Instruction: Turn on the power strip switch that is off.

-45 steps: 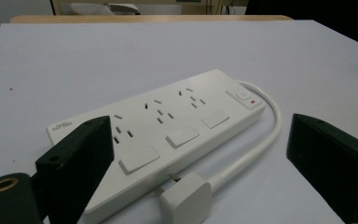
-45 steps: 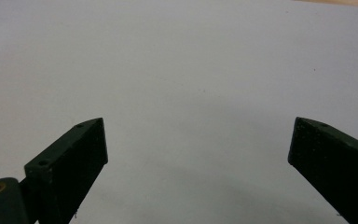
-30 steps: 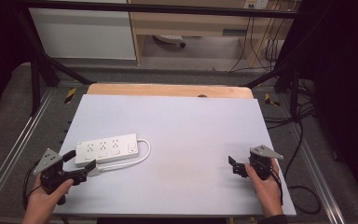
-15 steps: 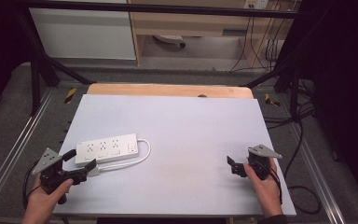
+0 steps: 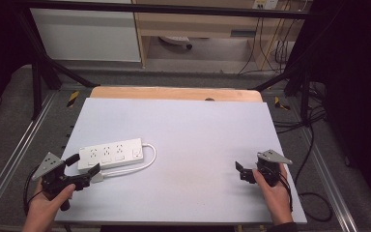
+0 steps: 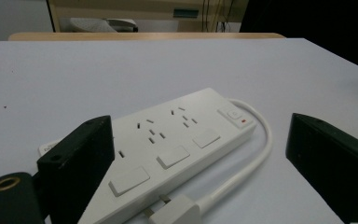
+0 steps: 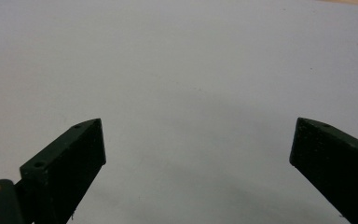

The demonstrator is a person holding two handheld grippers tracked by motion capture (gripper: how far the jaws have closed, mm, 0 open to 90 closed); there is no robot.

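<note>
- where my left hand [image 5: 46, 205] comes in at the near left corner of the tabletop [image 5: 193, 130], my left gripper [image 5: 83, 170] sits with its jaws spread wide, holding nothing.
- the white power strip [image 5: 110, 153] lies flat on the tabletop's left half, long side running left to right, just in front of that gripper.
- in the left gripper view the power strip [image 6: 168, 144] fills the space between the two black jaws; the left jaw stands right at the strip's near end, and i cannot tell whether it touches.
- the strip's white cord [image 6: 249, 158] leaves the far end beside the switch with a small red mark, loops round, and runs back along the near side to the plug [image 6: 175, 210], which lies on the tabletop just beside the strip's near edge.
- from above, the cord [image 5: 147, 159] curves out to the right of the strip and returns toward my left gripper.
- my right hand [image 5: 275, 193] rests at the near right, well apart from the strip.
- my right gripper [image 5: 244, 171] is also wide apart and empty; in the right gripper view only bare tabletop [image 7: 191, 84] lies between its jaws.
</note>
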